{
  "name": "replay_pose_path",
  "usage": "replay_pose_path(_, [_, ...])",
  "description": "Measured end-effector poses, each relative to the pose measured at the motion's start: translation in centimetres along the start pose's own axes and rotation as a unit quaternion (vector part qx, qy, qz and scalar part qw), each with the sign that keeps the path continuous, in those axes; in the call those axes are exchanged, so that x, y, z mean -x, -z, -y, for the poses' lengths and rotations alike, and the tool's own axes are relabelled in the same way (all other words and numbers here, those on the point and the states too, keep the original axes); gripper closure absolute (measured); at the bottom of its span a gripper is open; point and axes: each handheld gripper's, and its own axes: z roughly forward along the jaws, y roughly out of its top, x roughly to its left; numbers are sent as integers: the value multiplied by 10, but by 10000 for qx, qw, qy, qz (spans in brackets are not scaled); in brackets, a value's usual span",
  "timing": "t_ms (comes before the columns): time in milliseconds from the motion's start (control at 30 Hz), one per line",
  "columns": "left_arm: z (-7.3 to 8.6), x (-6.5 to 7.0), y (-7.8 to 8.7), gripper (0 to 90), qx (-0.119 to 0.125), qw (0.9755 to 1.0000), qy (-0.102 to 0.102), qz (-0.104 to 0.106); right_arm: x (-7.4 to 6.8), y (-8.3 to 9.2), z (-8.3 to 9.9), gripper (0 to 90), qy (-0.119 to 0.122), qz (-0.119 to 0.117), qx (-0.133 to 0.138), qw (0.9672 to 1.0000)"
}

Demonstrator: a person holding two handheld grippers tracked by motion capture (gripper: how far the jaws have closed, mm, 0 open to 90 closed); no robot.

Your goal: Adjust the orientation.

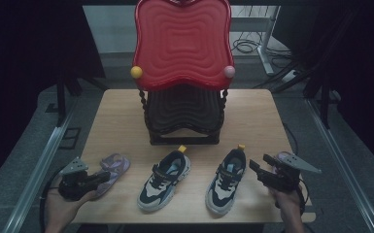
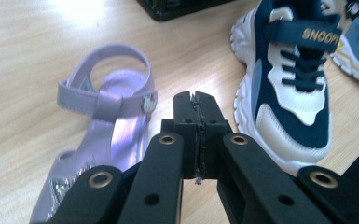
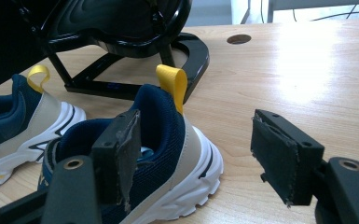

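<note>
Nearest the person, at the front edge of the wooden table [image 1: 121, 116], the left gripper [image 1: 106, 177] sits in the left hand [image 1: 60, 206] with its jaws clenched pad to pad and nothing between them. In the left gripper view the closed tips [image 2: 197, 112] hover just beside the lilac sandal [image 2: 105, 126], over bare wood between it and the left sneaker [image 2: 291, 88]; whether they touch the strap cannot be told. The sandal lies flat, toe toward the person, at the table's left front corner, apart from the pair, which suggests it is the item being approached.

At the right front, the right gripper [image 1: 257, 171] is held level in the right hand [image 1: 286, 199], its jaws released and standing wide. In the right gripper view one pad [image 3: 121, 149] lies in front of the heel collar of the right sneaker [image 3: 168, 154] and the other [image 3: 279, 158] stands over bare table, so the heel is not yet straddled; nothing is gripped. A second lilac item [image 1: 285, 156] lies behind this gripper, largely hidden.

The two navy-and-white sneakers stand side by side at mid-front, toes toward the person, yellow heel loops [image 3: 172, 84] facing the rack.

Farthest back stands the shoe rack [image 1: 184, 121], black lower shelf beneath a red top tray [image 1: 182, 43]; both appear unloaded, presumably the destination.
</note>
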Motion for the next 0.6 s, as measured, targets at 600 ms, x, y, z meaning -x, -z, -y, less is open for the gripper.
replay_pose_path(600, [31,-12,-15,892,-423,9987,252,-132,0,-3,2,338,17,34,-92,10000])
